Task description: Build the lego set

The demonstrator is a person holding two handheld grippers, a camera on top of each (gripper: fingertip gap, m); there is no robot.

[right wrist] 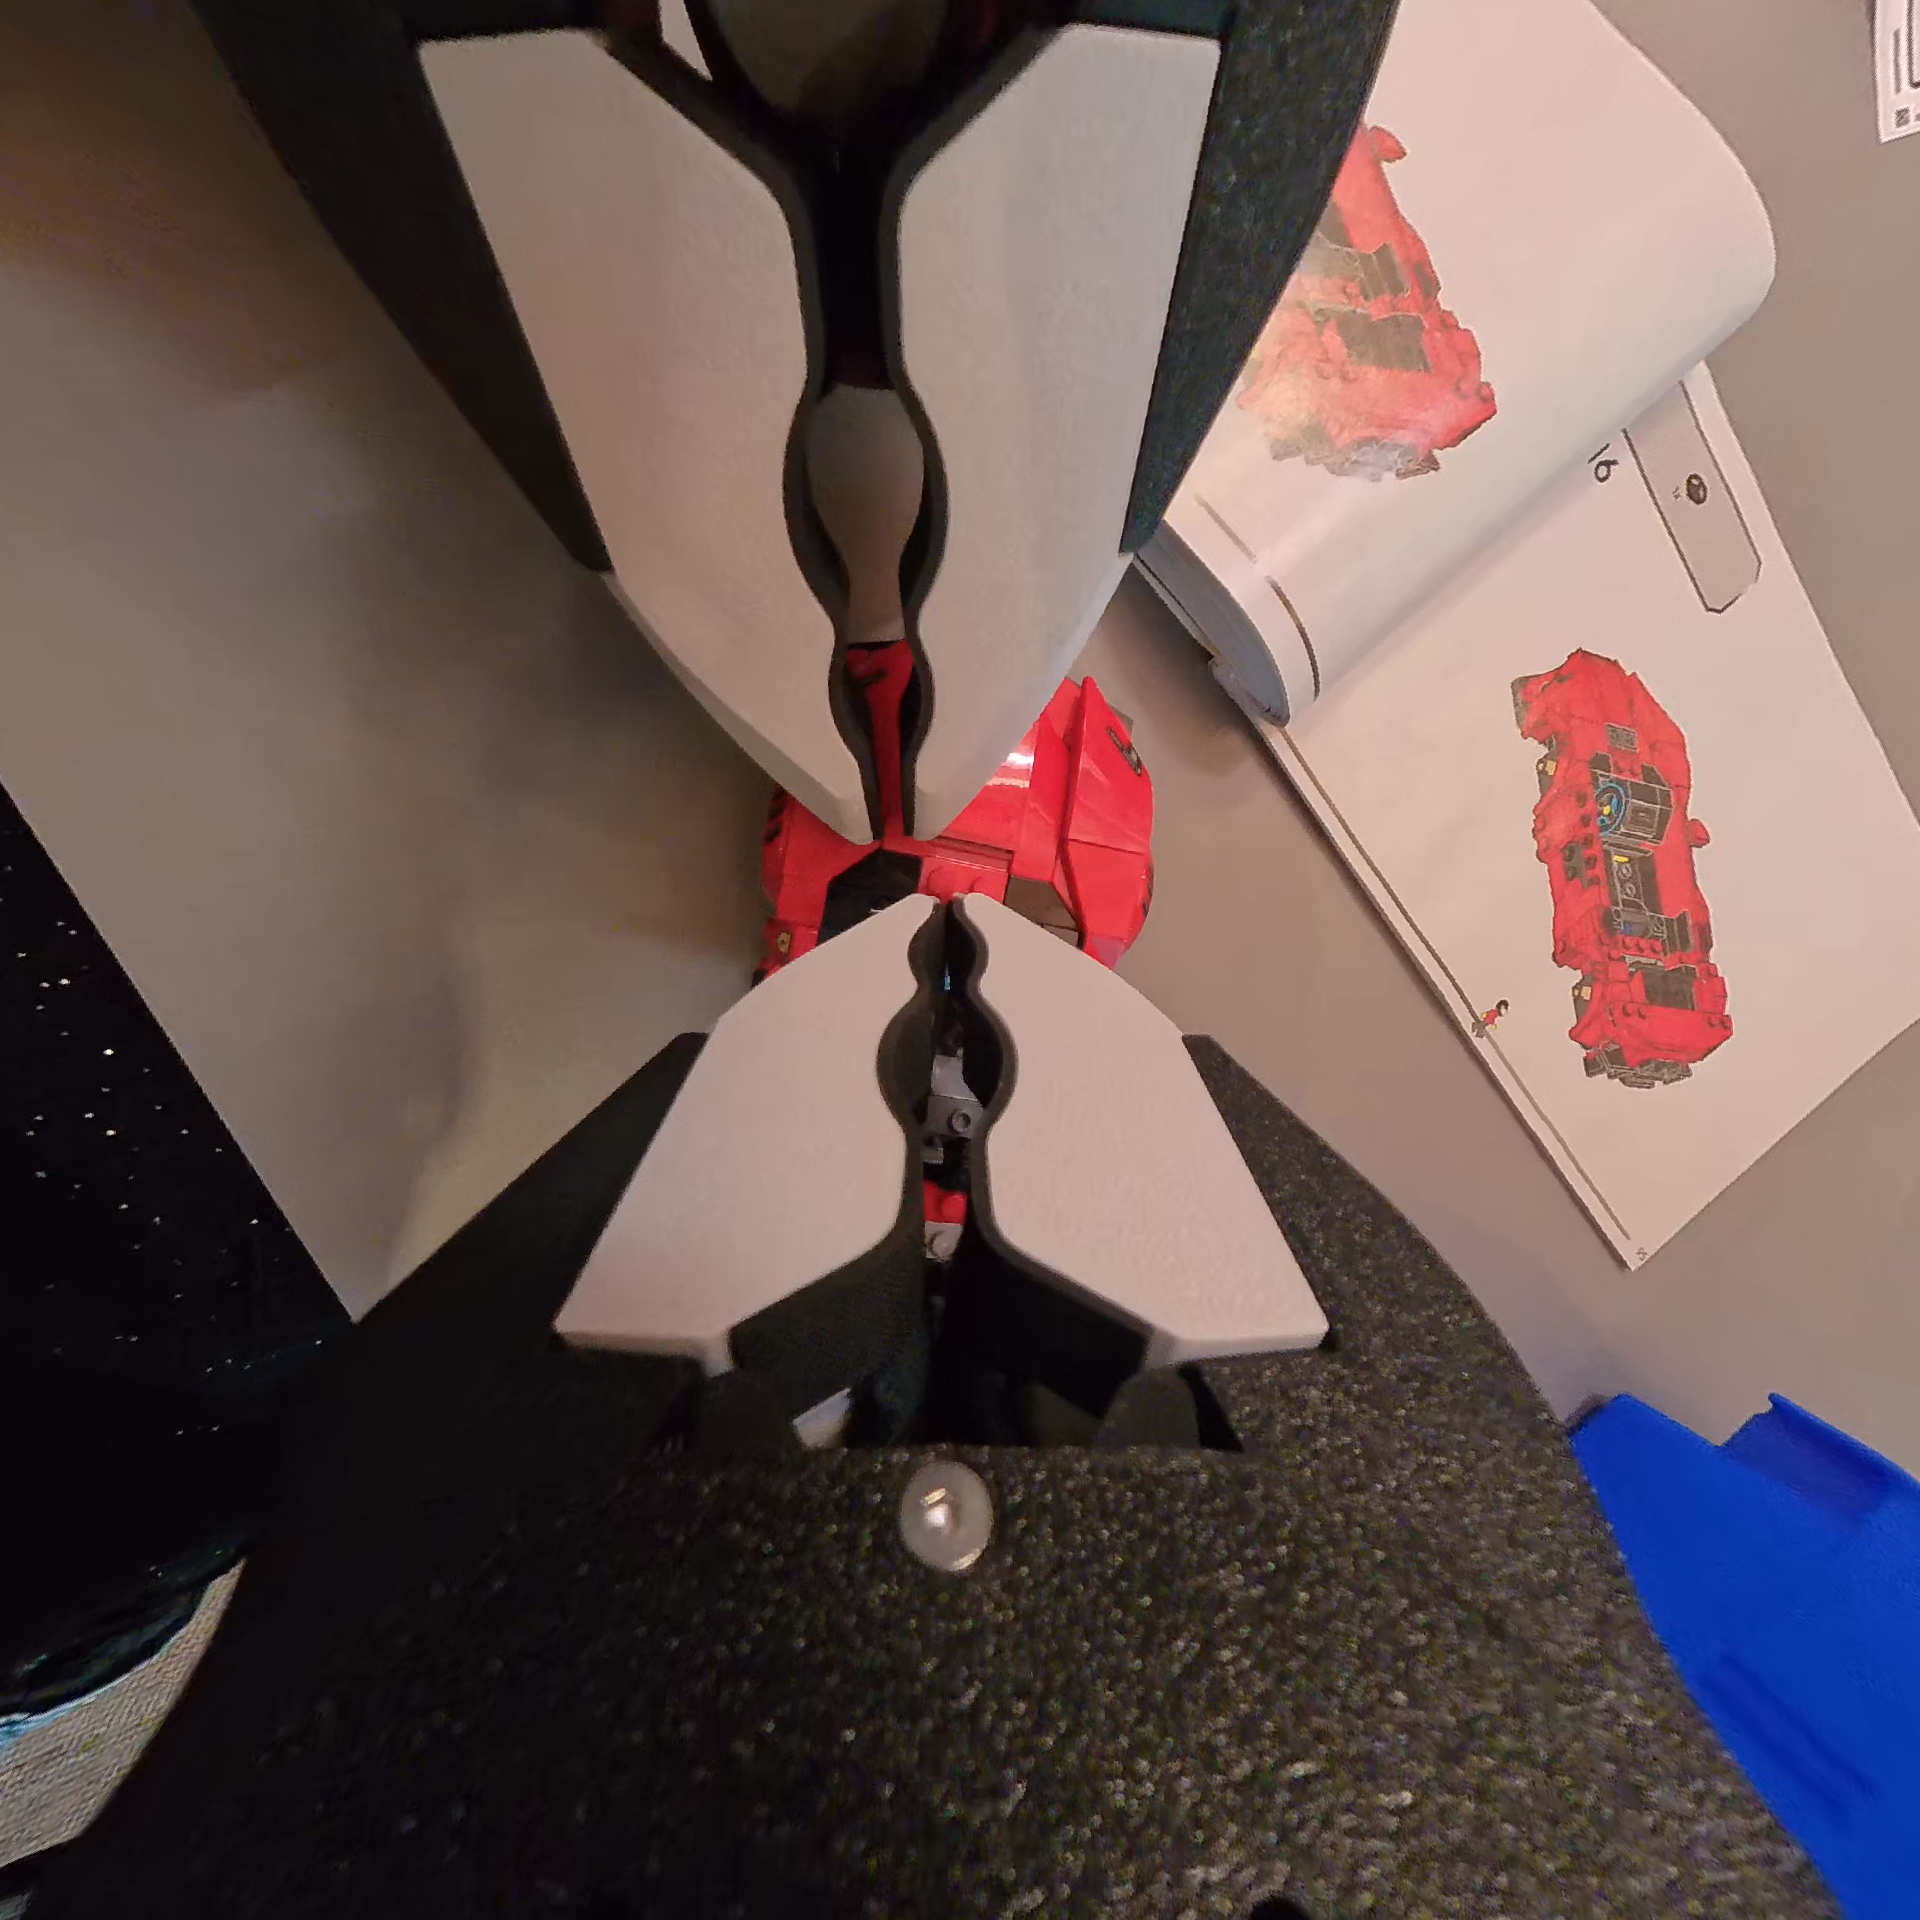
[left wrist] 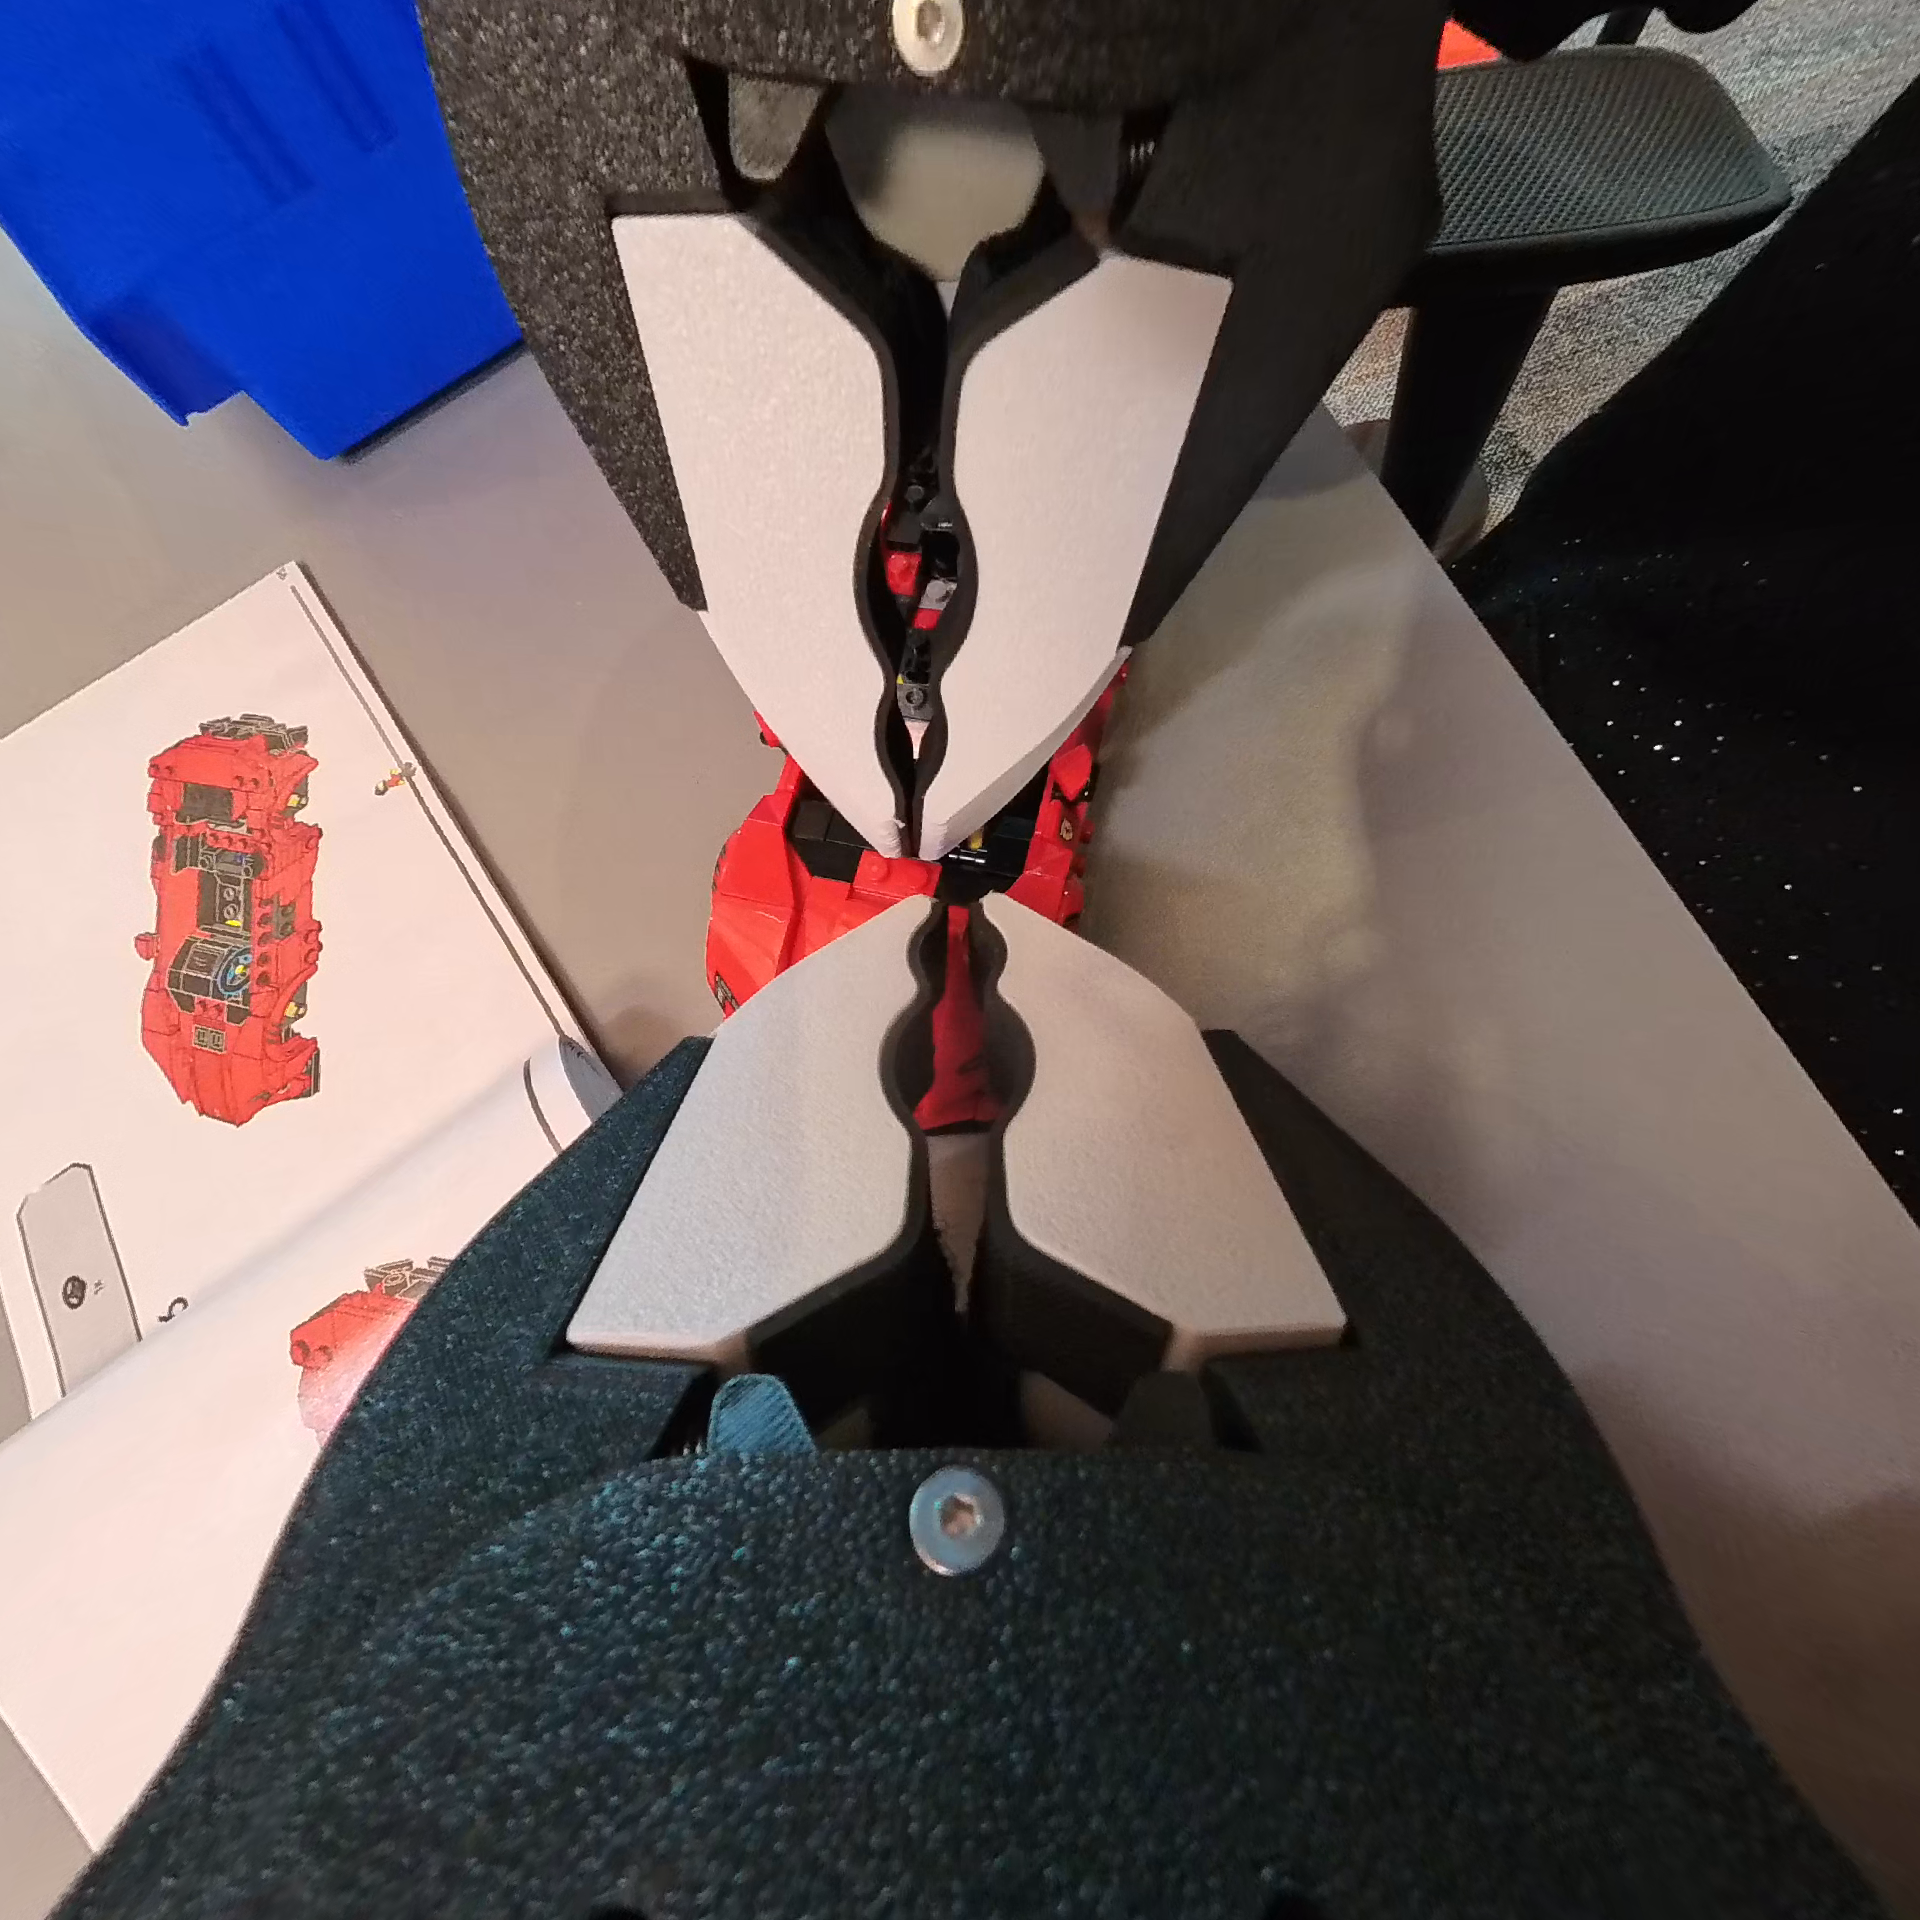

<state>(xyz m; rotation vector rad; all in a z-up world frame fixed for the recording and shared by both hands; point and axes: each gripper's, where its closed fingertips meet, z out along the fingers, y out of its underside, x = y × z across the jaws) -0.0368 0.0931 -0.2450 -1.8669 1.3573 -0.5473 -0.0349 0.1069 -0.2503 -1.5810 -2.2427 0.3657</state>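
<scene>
The left hand-held gripper (left wrist: pixel 954 902) has its two grey fingers (left wrist: pixel 769 1164) drawn together, tips almost touching, directly over the red lego car (left wrist: pixel 821 914); whether they pinch any piece cannot be told. Facing it tip to tip from the far side of the car, the right hand-held gripper (left wrist: pixel 914 829) is also drawn together, and through the wavy slit between its fingers small black and red parts of the car show. In the right wrist view the same meeting appears mirrored: the right hand-held gripper (right wrist: pixel 943 906) sits nearest the camera with fingers (right wrist: pixel 790 1143) closed to a narrow slit, and the left hand-held gripper (right wrist: pixel 883 831) comes in from above.

The lego car (right wrist: pixel 1039 831) stands on the grey surface (left wrist: pixel 1403 1039), directly under both sets of tips, its red body and black middle partly hidden by them.

Beside the car, on the surface, lies an open instruction booklet (left wrist: pixel 343 935) with pictures of the red car; one page curls up at the spine nearest the car. Beyond the booklet from the car stands a blue bin (left wrist: pixel 260 208). On the car's other side, past the surface's edge, a black mesh chair (left wrist: pixel 1590 166) stands on the carpet.
</scene>
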